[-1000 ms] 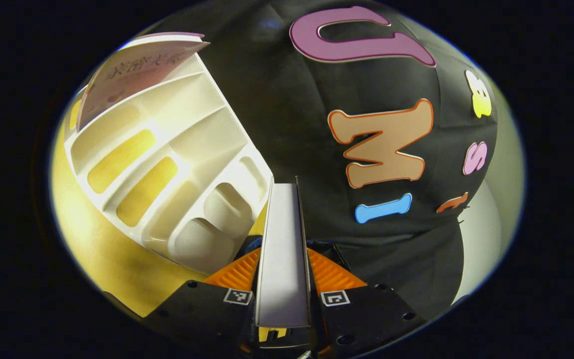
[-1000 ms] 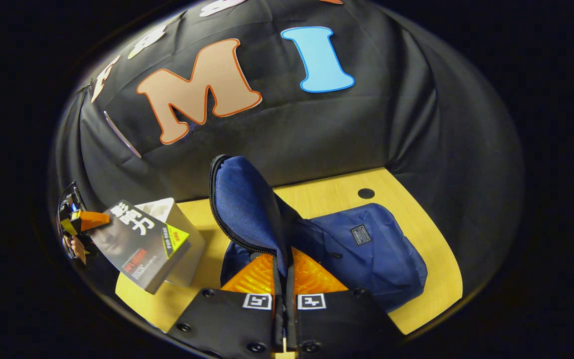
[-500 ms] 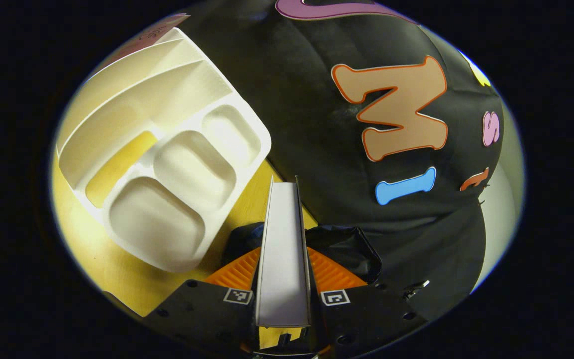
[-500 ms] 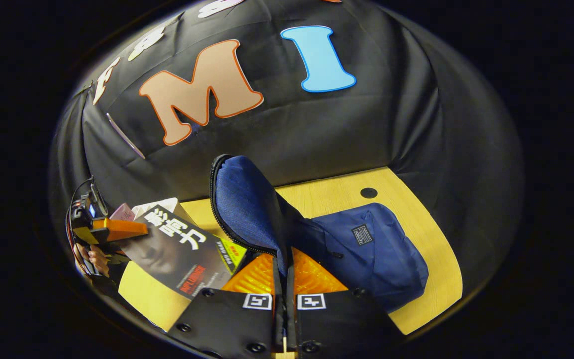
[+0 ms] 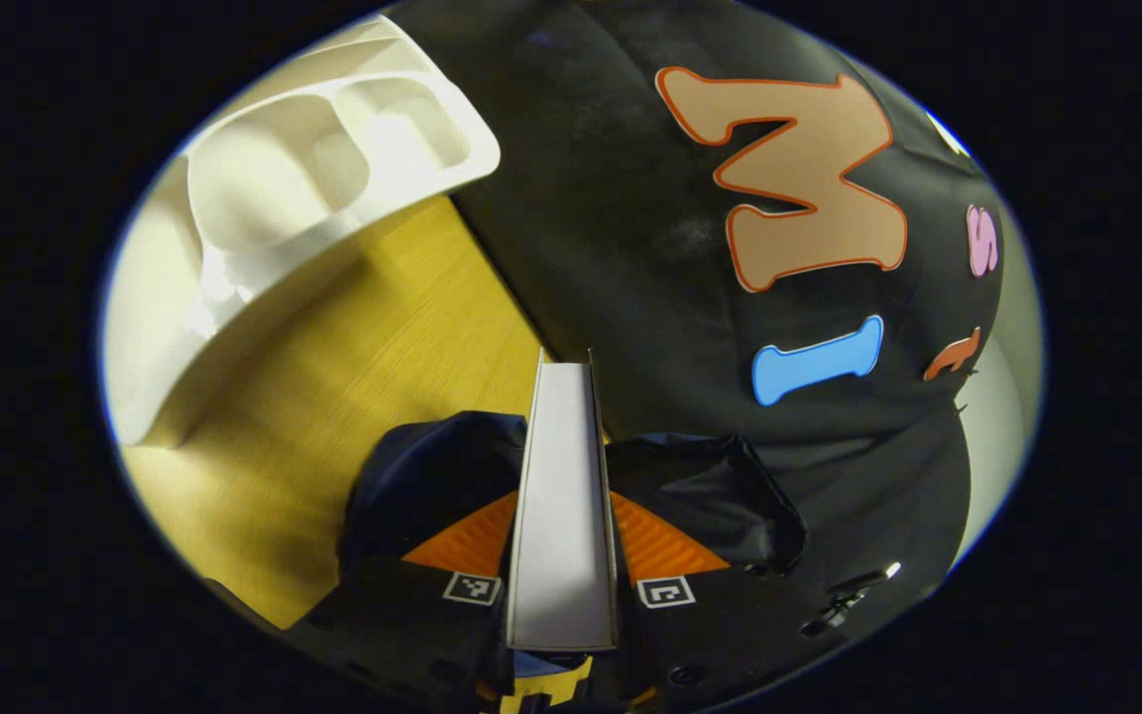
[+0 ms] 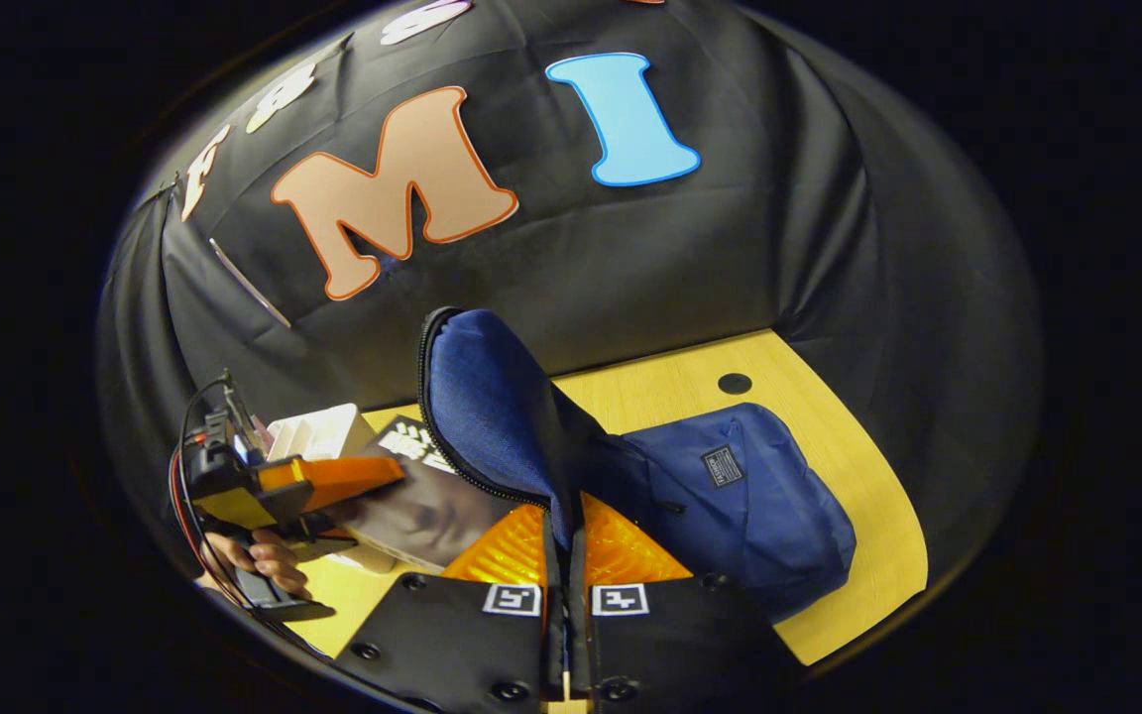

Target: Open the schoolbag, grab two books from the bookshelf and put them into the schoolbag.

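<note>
Schoolbag [image 6: 730, 496] lies on my yellow wooden table [image 6: 858, 516], navy blue, slumped flat, with a small dark label patch on its side. Its zip-edged flap [image 6: 482, 407] stands lifted, and my right gripper [image 6: 565, 555] is clamped on that flap's edge, both fingers pressed tight against the fabric. In the left gripper view the bag's dark opening [image 5: 432, 476] sits directly under my left gripper [image 5: 563, 535], which is closed on the book [image 5: 563, 496]; I see its pale page edge running straight forward between the fingers. In the right gripper view that book's dark cover [image 6: 422, 506] reaches just beside the raised flap. Behind it stands the white plastic bookshelf [image 5: 323, 169], with moulded round-cornered compartments; I cannot tell what it holds.
</note>
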### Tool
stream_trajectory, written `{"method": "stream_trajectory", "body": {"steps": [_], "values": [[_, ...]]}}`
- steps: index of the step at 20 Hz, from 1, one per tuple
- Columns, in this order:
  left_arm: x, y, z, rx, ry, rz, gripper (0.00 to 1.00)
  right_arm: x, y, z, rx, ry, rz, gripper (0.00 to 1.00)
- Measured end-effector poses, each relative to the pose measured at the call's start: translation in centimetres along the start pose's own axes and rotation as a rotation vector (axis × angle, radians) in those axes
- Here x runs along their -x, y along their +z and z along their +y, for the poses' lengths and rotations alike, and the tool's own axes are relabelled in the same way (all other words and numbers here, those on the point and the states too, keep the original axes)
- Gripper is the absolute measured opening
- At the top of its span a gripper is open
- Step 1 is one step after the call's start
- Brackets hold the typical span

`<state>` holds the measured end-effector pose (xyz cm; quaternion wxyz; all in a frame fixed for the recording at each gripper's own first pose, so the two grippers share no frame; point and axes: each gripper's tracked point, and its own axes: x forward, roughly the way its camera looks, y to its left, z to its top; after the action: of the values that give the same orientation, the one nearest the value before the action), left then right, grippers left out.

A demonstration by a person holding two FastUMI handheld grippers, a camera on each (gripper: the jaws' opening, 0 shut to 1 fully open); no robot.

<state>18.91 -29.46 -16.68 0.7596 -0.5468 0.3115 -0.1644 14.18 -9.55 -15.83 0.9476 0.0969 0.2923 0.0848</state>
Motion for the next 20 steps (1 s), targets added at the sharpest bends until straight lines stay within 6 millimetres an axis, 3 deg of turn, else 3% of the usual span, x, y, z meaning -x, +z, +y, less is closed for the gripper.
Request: {"method": "stream_trajectory", "body": {"steps": [3, 4, 6, 7, 14, 18, 20], "values": [[-1.7, -1.9, 0.6, 0.027, 0.012, 0.015, 0.36, 0.1, 0.4, -0.1, -0.019, 0.002, -0.013, 0.08], [-2.2, -2.2, 0.7, 0.032, 0.011, 0.01, 0.36, 0.1, 0.4, -0.1, -0.024, 0.004, -0.013, 0.05], [-3.1, -2.8, 0.5, 0.059, -0.002, 0.003, 0.36, 0.1, 0.3, -0.3, -0.034, 0.006, -0.016, 0.02], [-3.5, -3.2, 0.4, 0.074, -0.009, 0.004, 0.36, 0.1, 0.4, -0.4, -0.039, 0.007, -0.017, 0.08], [-6.8, -6.6, 0.2, 0.106, 0.0, 0.03, 0.37, -0.2, 1.0, -0.3, -0.055, 0.012, -0.032, 0.05], [-8.0, -8.2, 0.0, 0.134, 0.0, 0.045, 0.35, -0.2, 1.6, -0.4, -0.052, 0.011, -0.036, 0.08], [-8.3, -8.8, 0.1, 0.142, 0.006, 0.055, 0.36, -0.2, 1.6, -0.4, -0.053, 0.01, -0.036, 0.05]]}}
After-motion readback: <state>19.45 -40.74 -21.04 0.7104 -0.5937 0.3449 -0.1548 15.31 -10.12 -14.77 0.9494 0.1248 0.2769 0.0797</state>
